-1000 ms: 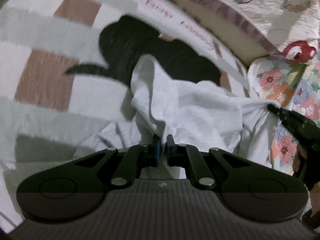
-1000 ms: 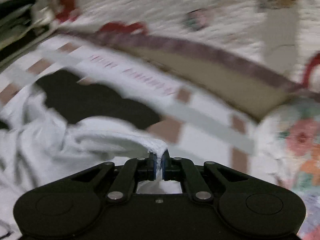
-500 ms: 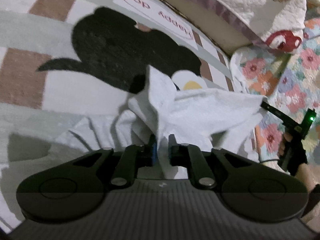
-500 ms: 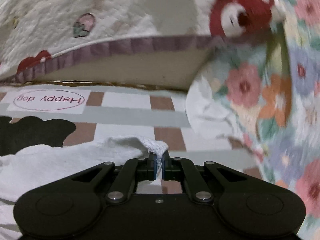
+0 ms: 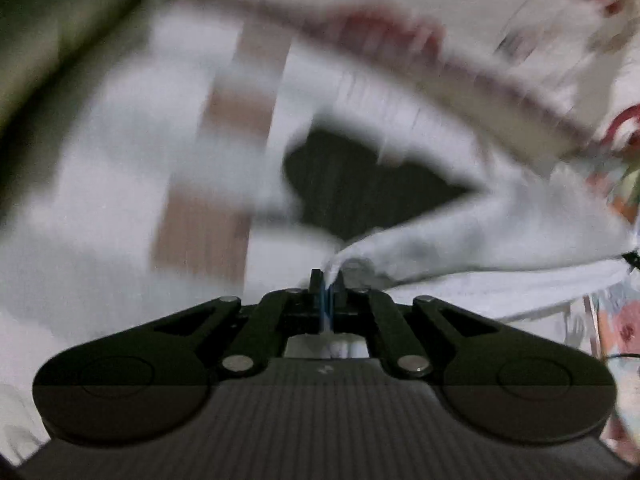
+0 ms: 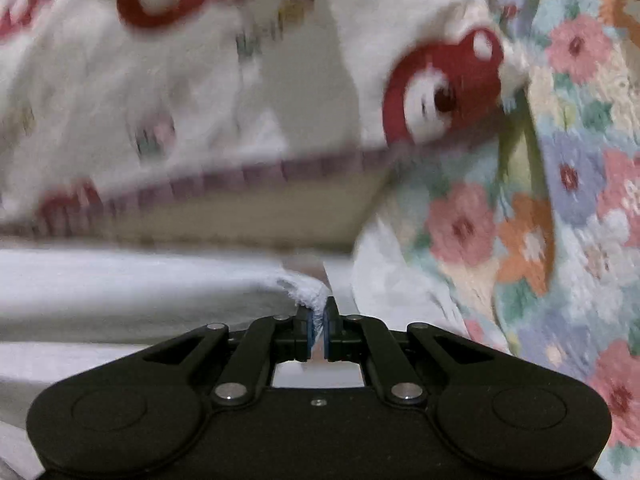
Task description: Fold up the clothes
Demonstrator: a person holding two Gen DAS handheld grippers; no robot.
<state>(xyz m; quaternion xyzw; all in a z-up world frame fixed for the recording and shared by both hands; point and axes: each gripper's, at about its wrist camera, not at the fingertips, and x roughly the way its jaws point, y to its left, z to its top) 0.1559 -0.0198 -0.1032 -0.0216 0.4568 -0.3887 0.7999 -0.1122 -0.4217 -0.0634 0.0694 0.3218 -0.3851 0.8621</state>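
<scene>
A white garment [image 5: 500,236] stretches from my left gripper [image 5: 327,280] off to the right edge of the blurred left wrist view, where the tip of the other gripper [image 5: 631,258] shows. My left gripper is shut on one edge of this cloth. In the right wrist view the same white garment [image 6: 140,284] spreads to the left, and my right gripper [image 6: 319,312] is shut on its ribbed edge. The cloth hangs taut between the two grippers above a checked rug [image 5: 224,128] with a black animal shape [image 5: 360,184].
A quilted white bedcover with red bear prints [image 6: 240,92] hangs over a bed edge behind the rug. A floral blanket [image 6: 560,200] fills the right side, with another white cloth [image 6: 400,280] at its foot.
Both grippers have swung fast, blurring the views. The garment, bunched between them before, is now pulled out flat and taut. The right gripper now faces the bed and floral blanket.
</scene>
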